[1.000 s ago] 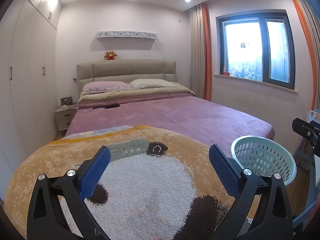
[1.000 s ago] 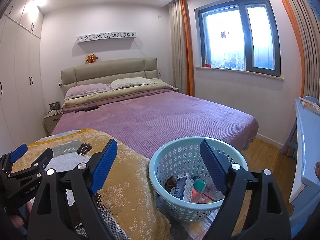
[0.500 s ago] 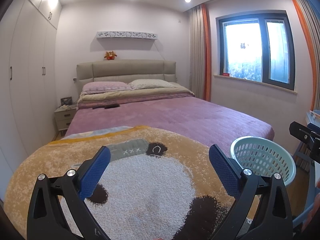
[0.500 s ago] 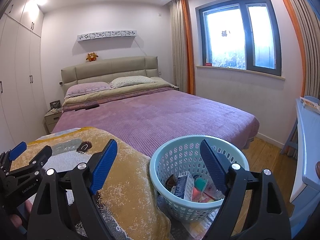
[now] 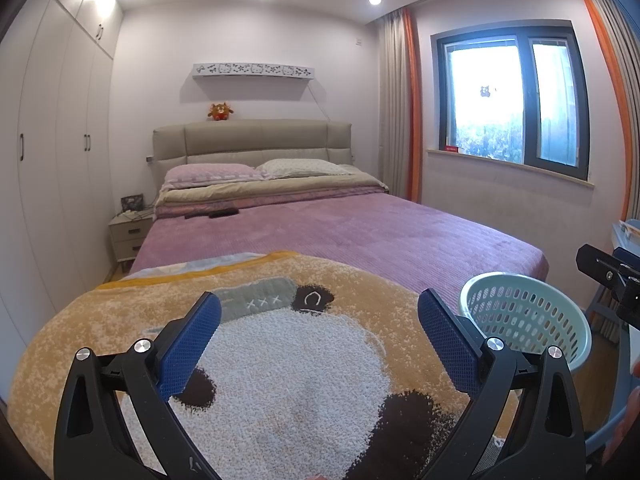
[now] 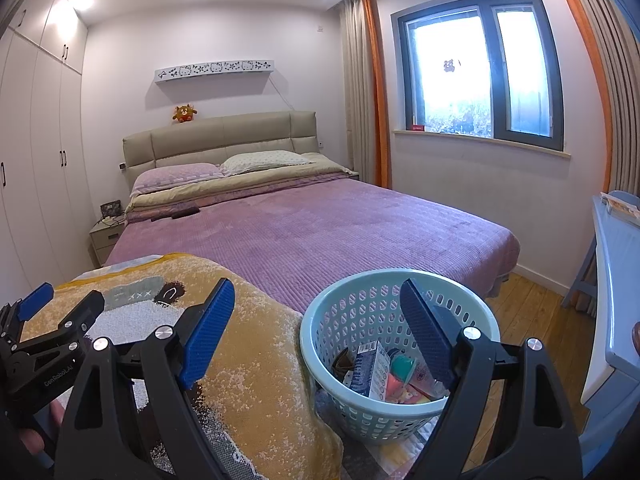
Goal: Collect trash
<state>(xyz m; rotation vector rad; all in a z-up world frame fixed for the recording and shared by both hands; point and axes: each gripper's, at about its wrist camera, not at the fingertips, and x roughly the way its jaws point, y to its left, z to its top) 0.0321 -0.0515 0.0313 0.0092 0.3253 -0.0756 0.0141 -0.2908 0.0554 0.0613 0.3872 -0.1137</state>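
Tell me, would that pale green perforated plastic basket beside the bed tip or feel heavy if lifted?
The pale green perforated plastic basket probably feels light: thin, holed walls and only a few small cartons and wrappers inside. Gripped by one rim, it would likely tilt and flex somewhat.

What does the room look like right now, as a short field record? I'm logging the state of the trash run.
setting: bedroom, bed with purple cover
bin: light blue laundry basket on the floor beside the bed's foot
bin contents: small carton and colourful wrappers
near cover: panda blanket
left claw: open, empty
right claw: open, empty, above the basket
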